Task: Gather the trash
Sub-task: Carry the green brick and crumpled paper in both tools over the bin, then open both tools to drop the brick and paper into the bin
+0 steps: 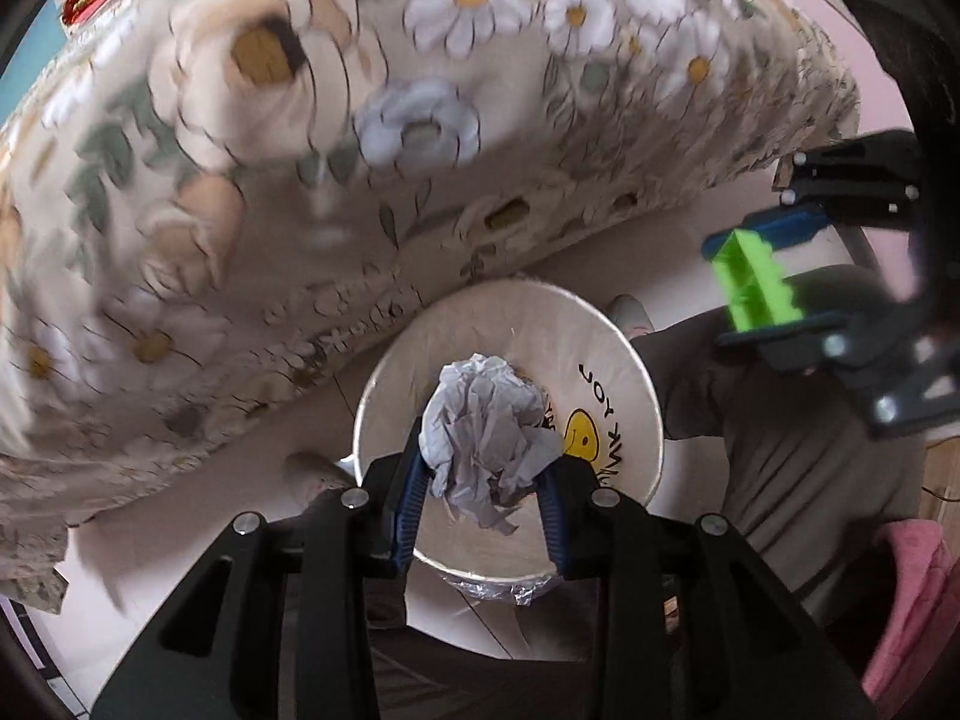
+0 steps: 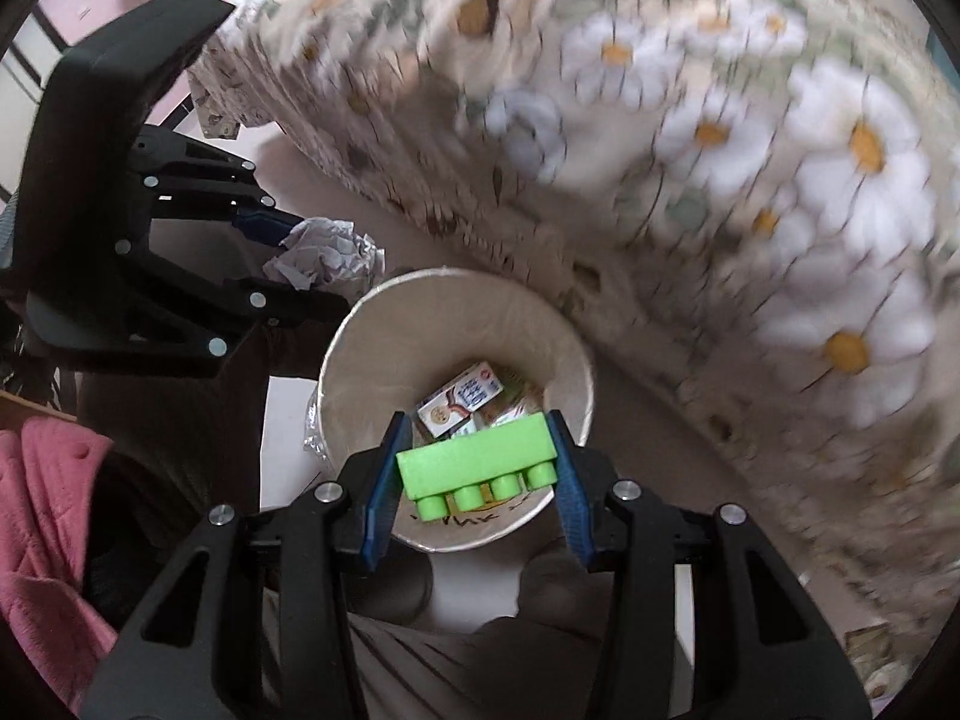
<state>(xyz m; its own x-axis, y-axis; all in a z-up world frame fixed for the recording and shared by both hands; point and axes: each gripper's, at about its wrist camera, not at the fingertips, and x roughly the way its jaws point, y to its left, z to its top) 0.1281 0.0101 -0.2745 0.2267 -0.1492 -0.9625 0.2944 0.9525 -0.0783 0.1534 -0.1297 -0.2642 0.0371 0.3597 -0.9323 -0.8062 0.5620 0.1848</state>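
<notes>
Left hand-held gripper (image 1: pixel 486 492): lower centre of the left wrist view, blue pads clenched on a crumpled grey paper ball (image 1: pixel 483 429).
Paper ball position: held over the open mouth of the bin, just above its rim.
Right hand-held gripper (image 2: pixel 480 474): lower centre of the right wrist view, pads clamped on both ends of a green toy brick (image 2: pixel 480 462), studs facing the camera.
Brick position: above the near side of the bin opening.
Bin (image 2: pixel 360 336): round, pale, smiley print on its wall; small carton (image 2: pixel 462 399) lying inside.
Behind bin: bed with floral daisy cover (image 2: pixel 720 150), blurred, filling the upper frame.
Lower left: pink garment (image 2: pixel 36 516).
</notes>
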